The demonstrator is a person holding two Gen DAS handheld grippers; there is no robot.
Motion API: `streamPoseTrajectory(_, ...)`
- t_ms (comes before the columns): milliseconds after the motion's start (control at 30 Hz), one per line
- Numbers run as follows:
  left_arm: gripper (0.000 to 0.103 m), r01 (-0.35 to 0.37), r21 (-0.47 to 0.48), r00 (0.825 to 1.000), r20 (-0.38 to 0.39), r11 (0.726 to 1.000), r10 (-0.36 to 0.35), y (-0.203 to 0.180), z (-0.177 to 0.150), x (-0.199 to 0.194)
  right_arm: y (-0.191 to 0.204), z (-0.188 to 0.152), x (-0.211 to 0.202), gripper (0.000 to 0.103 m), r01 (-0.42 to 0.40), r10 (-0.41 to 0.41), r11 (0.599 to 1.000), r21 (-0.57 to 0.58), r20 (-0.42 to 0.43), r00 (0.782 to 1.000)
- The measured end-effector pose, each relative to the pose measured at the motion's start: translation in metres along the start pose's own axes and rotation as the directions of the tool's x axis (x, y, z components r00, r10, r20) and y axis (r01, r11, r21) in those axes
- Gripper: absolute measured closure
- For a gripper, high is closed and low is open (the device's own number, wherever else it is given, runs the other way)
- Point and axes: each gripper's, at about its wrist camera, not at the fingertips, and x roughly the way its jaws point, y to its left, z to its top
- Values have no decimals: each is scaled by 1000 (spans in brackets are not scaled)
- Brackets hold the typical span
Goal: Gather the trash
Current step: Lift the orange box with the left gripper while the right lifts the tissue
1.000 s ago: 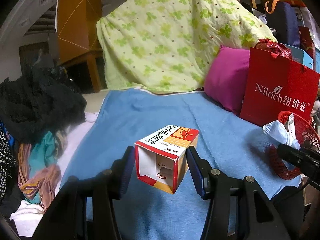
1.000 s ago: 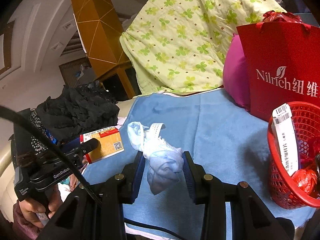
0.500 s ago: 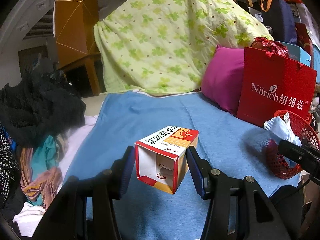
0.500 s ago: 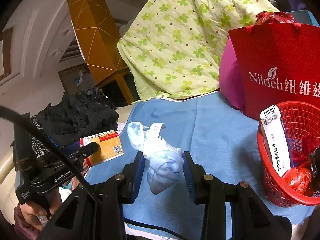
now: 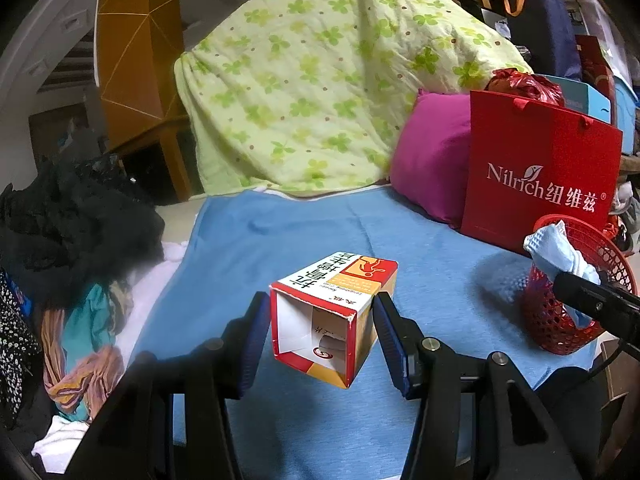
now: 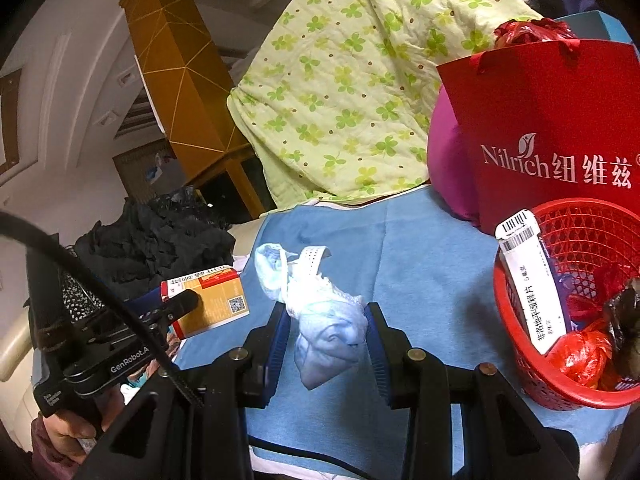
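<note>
Left tongs point(image 5: 320, 324) are pinched on one open carton point(image 5: 332, 312); right tongs point(image 6: 326, 332) are clamped on one crumpled wad point(image 6: 320, 320) near one red basket point(image 6: 516, 320).

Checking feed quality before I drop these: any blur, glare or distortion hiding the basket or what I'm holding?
Left wrist: carton sharp, red basket bent by the fisheye edge, black clothes smeared dark. Right wrist: crumpled diaper and basket clear; dim, no glare.
</note>
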Motion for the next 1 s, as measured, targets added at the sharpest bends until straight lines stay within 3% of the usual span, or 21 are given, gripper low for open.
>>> streamPoseTrajectory(1000,48,44,76,999,9,996,-45,-43,11,-16,-19,6,-37,62,19,-23,998,53,67,997)
